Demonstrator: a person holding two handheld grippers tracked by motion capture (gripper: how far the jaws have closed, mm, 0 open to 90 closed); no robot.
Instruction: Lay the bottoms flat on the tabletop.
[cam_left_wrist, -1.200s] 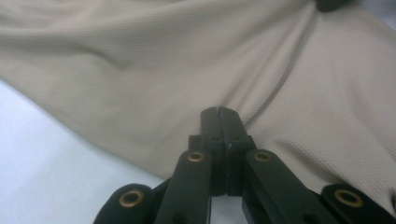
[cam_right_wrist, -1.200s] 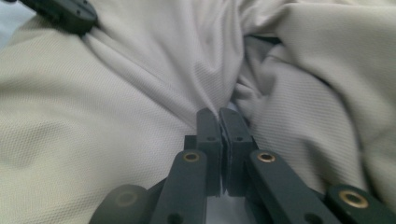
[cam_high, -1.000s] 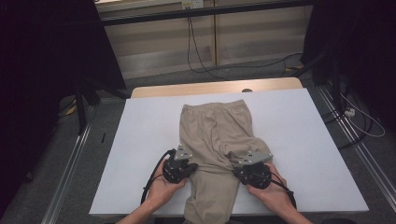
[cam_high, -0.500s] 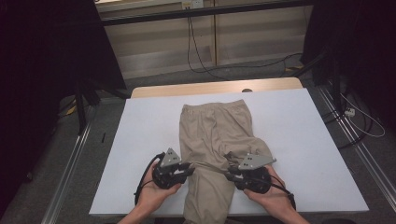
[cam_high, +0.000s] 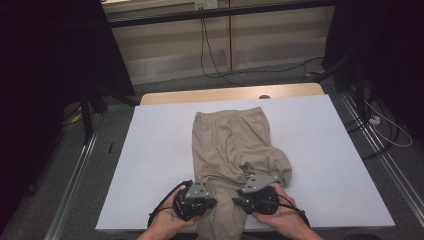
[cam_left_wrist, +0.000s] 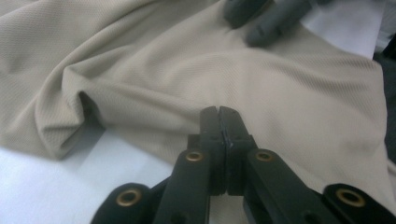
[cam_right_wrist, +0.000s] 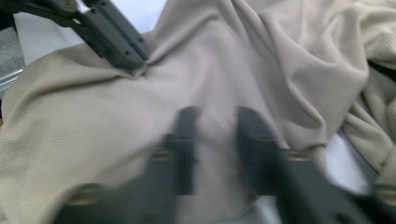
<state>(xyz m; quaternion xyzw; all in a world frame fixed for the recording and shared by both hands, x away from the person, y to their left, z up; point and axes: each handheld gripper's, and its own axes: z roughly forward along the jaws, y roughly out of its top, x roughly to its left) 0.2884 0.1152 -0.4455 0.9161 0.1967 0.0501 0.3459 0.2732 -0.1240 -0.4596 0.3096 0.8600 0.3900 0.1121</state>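
Just trousers (cam_high: 231, 150) — ribbed (beige), rumpled.

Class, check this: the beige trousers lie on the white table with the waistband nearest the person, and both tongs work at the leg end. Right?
Not quite. The high view shows the waistband of the beige trousers at the far end of the white table. Both tongs, left and right, do work at the leg end.
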